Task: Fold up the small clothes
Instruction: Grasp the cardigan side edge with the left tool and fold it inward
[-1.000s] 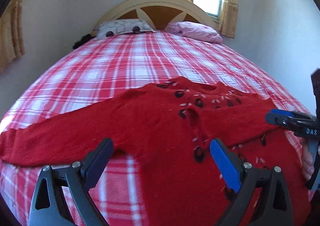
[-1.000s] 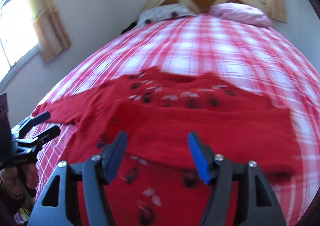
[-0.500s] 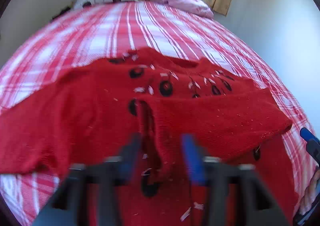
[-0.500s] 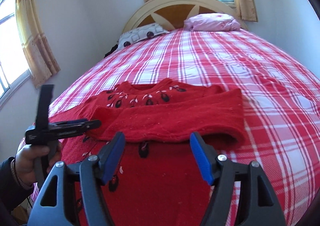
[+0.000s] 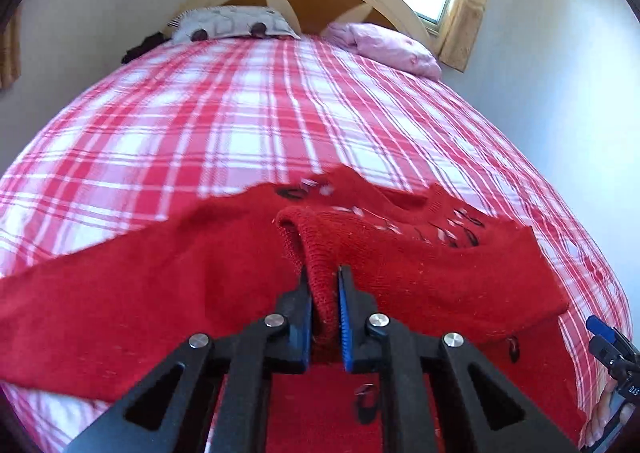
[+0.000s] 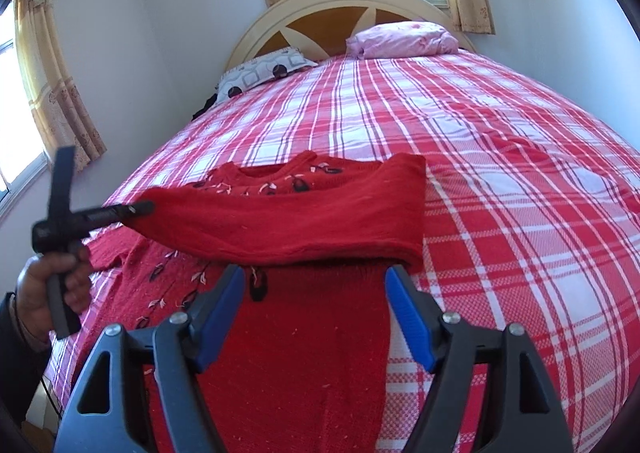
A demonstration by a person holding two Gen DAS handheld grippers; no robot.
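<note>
A red knit sweater (image 6: pixel 304 333) with black and white motifs lies on the red-and-white plaid bed (image 6: pixel 500 213). One sleeve (image 6: pixel 300 221) is folded across the chest. My left gripper (image 5: pixel 324 293) is shut on a bunched fold of that sleeve's end, and in the right wrist view the left gripper (image 6: pixel 136 209) holds it slightly lifted at the left. My right gripper (image 6: pixel 316 289) hovers over the sweater's lower body near the bed's front edge. Its jaws are opening, and the knit lies below them without the pads pressing on it.
At the far end, a patterned pillow (image 6: pixel 264 71) and a pink pillow (image 6: pixel 400 39) rest against the arched headboard (image 6: pixel 332 13). A dark item (image 5: pixel 140 47) lies beside the patterned pillow. Curtained windows (image 6: pixel 52 93) are on the left and back walls. Plaid cover (image 5: pixel 240 113) stretches beyond the sweater.
My left gripper went from wide open to shut on the sleeve end and lifted it. My right gripper drew back from the folded sleeve toward the sweater's hem and widened a little.
</note>
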